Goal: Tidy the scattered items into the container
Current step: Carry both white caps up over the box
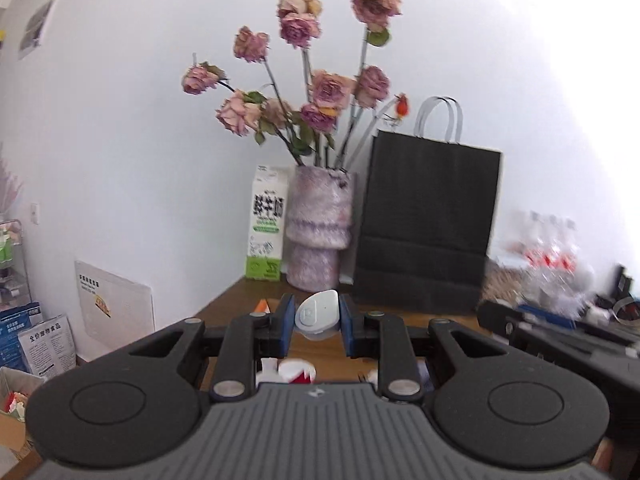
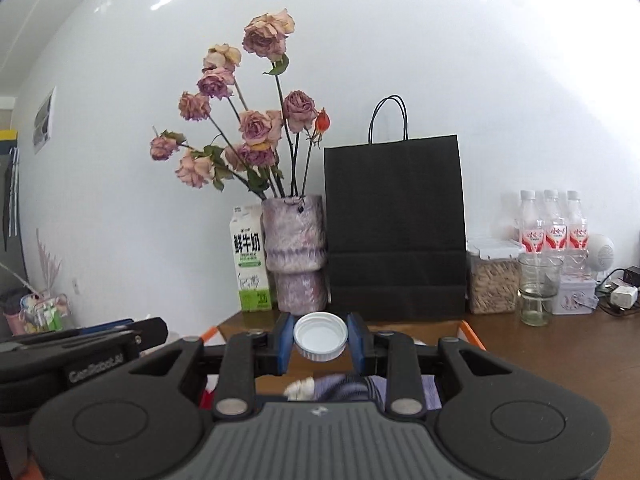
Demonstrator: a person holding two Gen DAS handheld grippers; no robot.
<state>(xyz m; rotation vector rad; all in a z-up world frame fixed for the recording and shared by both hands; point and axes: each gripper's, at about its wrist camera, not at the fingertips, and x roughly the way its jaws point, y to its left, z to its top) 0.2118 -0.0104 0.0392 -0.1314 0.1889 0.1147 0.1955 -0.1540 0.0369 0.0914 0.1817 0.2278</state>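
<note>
The left gripper (image 1: 318, 319) clamps a smooth white rounded plastic device (image 1: 317, 315) between its 2 blue pads. The right gripper (image 2: 321, 340) pinches a ribbed white plastic bottle cap (image 2: 320, 341), open side facing the camera. Beyond the fingertips stands a milk carton (image 2: 250, 258) marked "鲜牛奶".

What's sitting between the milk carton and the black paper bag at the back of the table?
The purple vase of dried roses stands between the milk carton and the black paper bag, close against both. Both wrist views show it, the right one most sharply.
</note>
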